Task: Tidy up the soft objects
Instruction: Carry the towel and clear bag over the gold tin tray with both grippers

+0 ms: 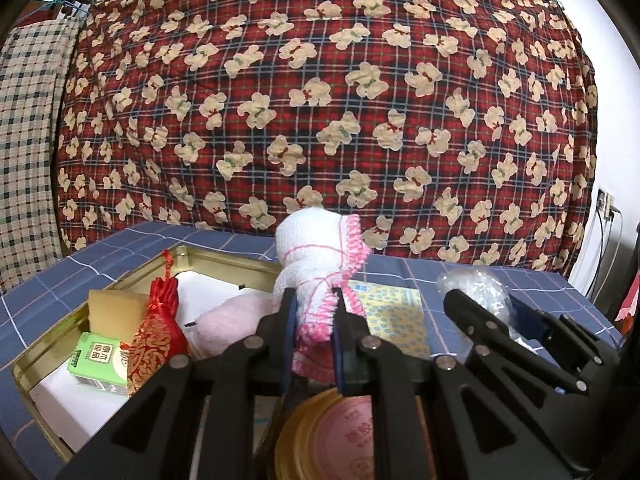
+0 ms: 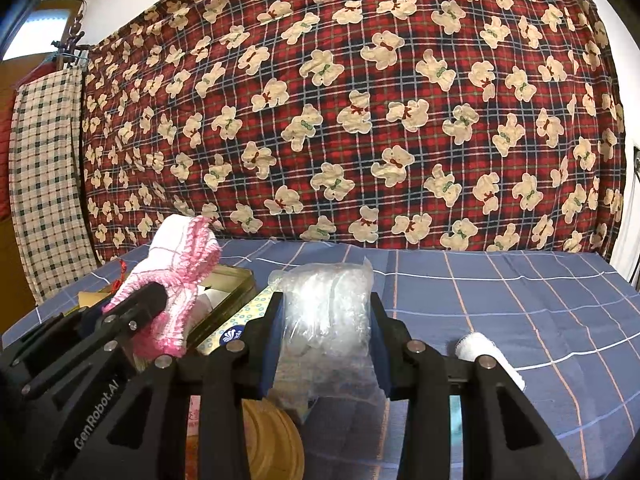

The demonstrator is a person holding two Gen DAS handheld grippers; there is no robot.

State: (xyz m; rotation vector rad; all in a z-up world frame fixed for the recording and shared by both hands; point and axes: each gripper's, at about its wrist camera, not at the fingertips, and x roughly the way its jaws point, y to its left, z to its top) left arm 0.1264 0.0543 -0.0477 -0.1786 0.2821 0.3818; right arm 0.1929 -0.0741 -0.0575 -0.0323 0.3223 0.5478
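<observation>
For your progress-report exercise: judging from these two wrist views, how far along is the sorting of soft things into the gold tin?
Done: a red pouch, pink cloth, sponge and green pack lie in the gold tin. In hand: left gripper holds a white-pink cloth; right gripper holds a clear plastic bag. Left: a white roll on the blue cloth.

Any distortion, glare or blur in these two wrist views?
Left wrist: strong fisheye bowing of the teddy-bear blanket, dark vignette corners, sharp focus on the pink-trimmed cloth. Right wrist: same bowing, mild sheen on the clear plastic bag, no motion blur.
</observation>
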